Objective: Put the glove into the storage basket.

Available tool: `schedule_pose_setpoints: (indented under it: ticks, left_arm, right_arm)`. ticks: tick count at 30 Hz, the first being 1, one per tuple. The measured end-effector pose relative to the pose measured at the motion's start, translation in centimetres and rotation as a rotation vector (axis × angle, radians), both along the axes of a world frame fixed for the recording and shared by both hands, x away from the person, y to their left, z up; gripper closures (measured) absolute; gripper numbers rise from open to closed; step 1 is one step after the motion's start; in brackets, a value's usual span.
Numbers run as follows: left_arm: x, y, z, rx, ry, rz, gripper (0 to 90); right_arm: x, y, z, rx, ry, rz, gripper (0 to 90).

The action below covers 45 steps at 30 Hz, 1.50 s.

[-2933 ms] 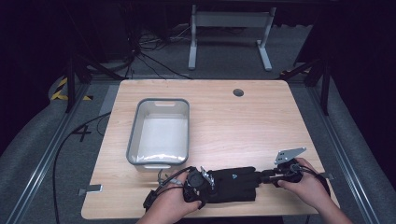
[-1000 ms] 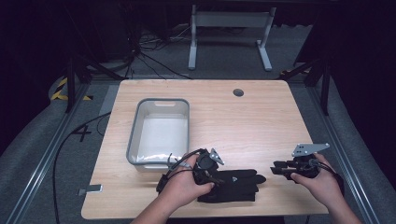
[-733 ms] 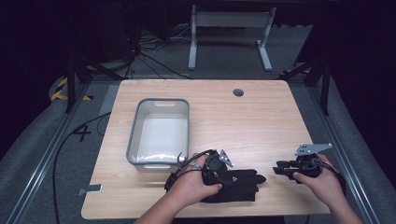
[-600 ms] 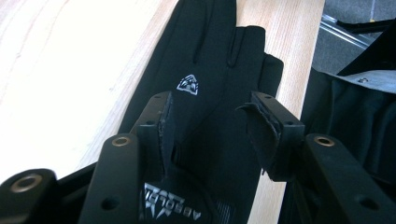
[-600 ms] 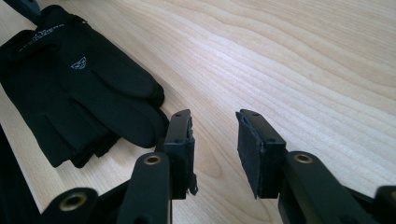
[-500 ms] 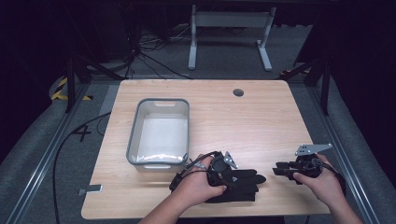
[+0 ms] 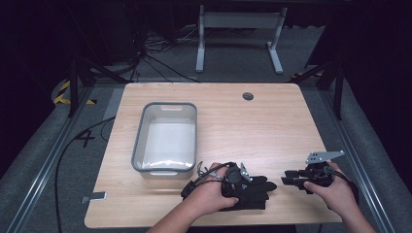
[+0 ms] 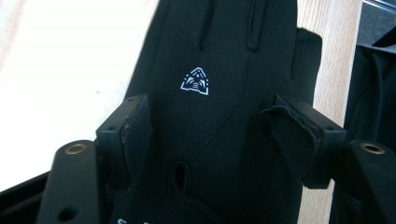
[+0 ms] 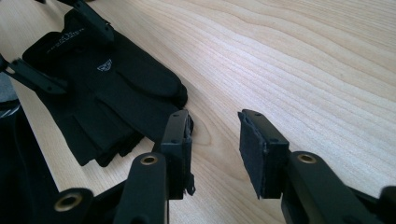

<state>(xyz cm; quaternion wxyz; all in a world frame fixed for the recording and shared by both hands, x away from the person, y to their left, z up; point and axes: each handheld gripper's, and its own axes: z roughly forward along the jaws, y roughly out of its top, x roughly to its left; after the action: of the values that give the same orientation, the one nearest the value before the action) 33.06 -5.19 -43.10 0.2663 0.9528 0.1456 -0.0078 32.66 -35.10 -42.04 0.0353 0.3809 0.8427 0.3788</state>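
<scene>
A grey tub [image 7: 165, 138] is seen on the left half of the bench [image 7: 272, 121]. Just right of its near corner, the black gloves [image 7: 250, 191] are laid flat by the near edge, and the left tongs [image 8: 210, 128] are held over them with jaws just opened wider, one pad on each side, not pressing. Further right, the right tongs [image 9: 212, 144] are held open over bare wood, their jaws just widened, nothing between them.
</scene>
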Motion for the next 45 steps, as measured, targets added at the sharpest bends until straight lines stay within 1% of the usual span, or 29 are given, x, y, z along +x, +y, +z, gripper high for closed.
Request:
schedule_pose_setpoints:
  ticks: [4,5,6,7,8,9,11,13,15,20,23,26,27,28,30,31,34,36,38,39,42,44,45]
  left_arm:
    - [0.2,0.0,-0.5,-0.003,0.025,-0.004,27.4]
    - [0.2,0.0,-0.7,-0.006,0.036,-0.004,26.4]
    - [0.2,0.0,-0.8,-0.01,0.043,-0.009,24.2]
    - [0.2,0.0,-1.0,-0.01,0.056,-0.016,20.9]
    - [0.2,-0.1,-1.2,-0.015,0.06,-0.024,17.1]
    - [0.2,-0.1,-1.2,-0.011,0.056,-0.031,14.6]
    - [0.1,-0.2,-1.2,-0.001,0.049,-0.033,14.5]
    - [0.1,-0.2,-1.3,0.0,0.055,-0.03,14.8]
    - [0.1,-0.2,-1.3,0.002,0.05,-0.029,15.3]
    - [-0.3,-0.3,-1.5,0.008,0.018,-0.02,16.4]
    - [-0.6,-0.4,-1.6,0.01,-0.01,-0.014,16.4]
    - [-0.7,-0.5,-1.6,0.016,-0.016,-0.007,17.2]
    - [-0.7,-0.4,-1.6,0.014,-0.019,-0.003,18.0]
    - [-0.7,-0.4,-1.6,0.016,-0.015,0.006,19.2]
    - [-0.5,-0.3,-1.5,0.015,-0.019,0.016,23.5]
    - [-0.4,-0.2,-1.4,0.015,-0.014,0.033,26.8]
    - [-0.2,-0.1,-1.3,0.012,-0.016,0.062,36.3]
    - [0.0,0.0,-1.2,0.01,-0.017,0.074,41.9]
    - [0.2,0.3,-1.2,0.0,-0.01,0.108,50.1]
    - [0.4,0.4,-1.1,-0.006,-0.009,0.112,54.5]
    - [0.7,0.7,-1.2,-0.031,0.012,0.136,60.0]
    - [0.7,0.7,-1.2,-0.036,0.014,0.149,61.9]
    - [0.7,0.8,-1.2,-0.035,0.023,0.157,62.7]
  right_arm:
    - [0.0,-0.1,0.0,0.015,0.001,0.001,63.0]
    - [0.0,-0.1,0.1,0.019,0.003,0.002,62.9]
    - [0.0,-0.1,0.1,0.024,0.006,0.002,62.8]
    - [0.0,-0.1,0.0,0.026,0.007,0.003,62.7]
    - [0.1,-0.1,0.0,0.03,0.009,0.004,62.3]
    - [0.1,0.0,0.0,0.034,0.01,0.005,62.0]
    - [0.0,0.1,0.0,0.045,0.012,0.008,61.9]
    - [0.0,0.2,0.0,0.046,0.016,0.016,61.9]
    - [0.0,0.2,0.0,0.05,0.015,0.016,61.9]
    - [0.1,0.2,0.0,0.056,0.017,0.021,61.3]
    - [0.0,0.3,-0.1,0.057,0.016,0.021,61.2]
    - [0.0,0.3,0.0,0.064,0.017,0.024,61.1]
    - [0.1,0.3,0.0,0.065,0.013,0.027,61.1]
    - [0.0,0.4,0.0,0.065,0.016,0.026,61.1]
    - [0.0,0.4,0.1,0.065,0.015,0.026,61.1]
    - [0.0,0.5,0.1,0.068,0.017,0.027,61.1]
    - [0.0,0.5,0.0,0.069,0.016,0.025,61.2]
    - [0.0,0.5,0.0,0.068,0.015,0.025,61.3]
    - [0.0,0.5,0.0,0.069,0.015,0.029,61.4]
    - [0.0,0.5,0.0,0.069,0.015,0.028,61.5]
    - [0.1,0.5,0.0,0.069,0.017,0.031,61.5]
    - [0.1,0.5,0.0,0.069,0.02,0.029,61.5]
    - [0.1,0.5,0.0,0.07,0.021,0.029,61.5]
